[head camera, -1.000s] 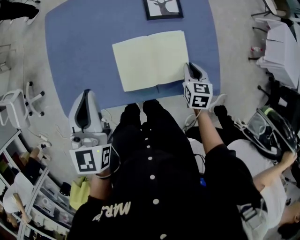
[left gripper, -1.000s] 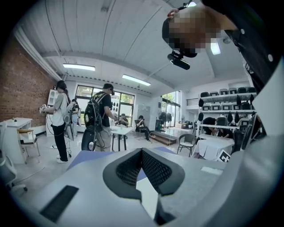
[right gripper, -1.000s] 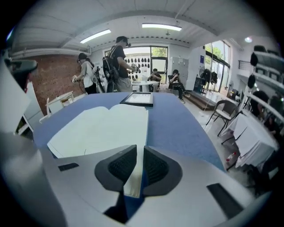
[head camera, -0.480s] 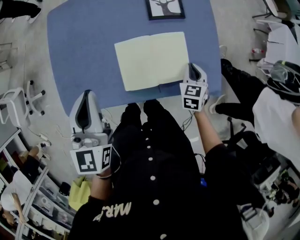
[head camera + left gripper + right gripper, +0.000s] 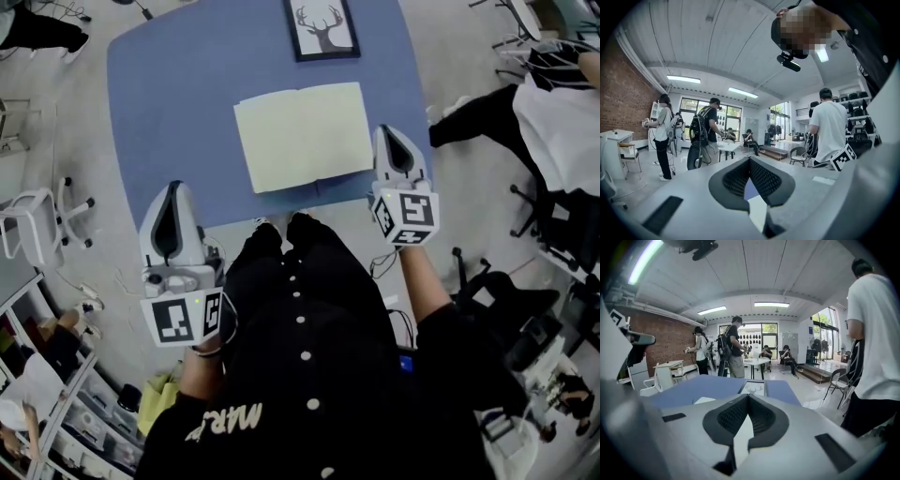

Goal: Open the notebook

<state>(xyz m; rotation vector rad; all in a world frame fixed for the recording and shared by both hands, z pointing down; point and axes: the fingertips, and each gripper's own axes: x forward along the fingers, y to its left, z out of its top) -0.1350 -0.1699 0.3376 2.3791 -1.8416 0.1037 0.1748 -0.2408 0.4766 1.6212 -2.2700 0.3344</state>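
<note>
Clutter on the left first: a white chair stands on the grey floor, off the table's left side. Next comes the left gripper, which in the head view sits over the near-left corner of the blue table. Its own view shows the jaws closed tip to tip with nothing between them. The notebook lies flat around the middle of the table, already open, with both pale blank pages facing up and the spine running near to far. Just beyond it, at the far edge, lies a framed deer picture, apart from the notebook. The right gripper is at the near-right part of the table, just beside the notebook's right page edge, and I can't tell whether it touches the page. Its jaws have just been closing and are now pressed together, empty. In its own view a strip of pale page shows below them. Off to the far right, someone in a white shirt stands beside the table.
</note>
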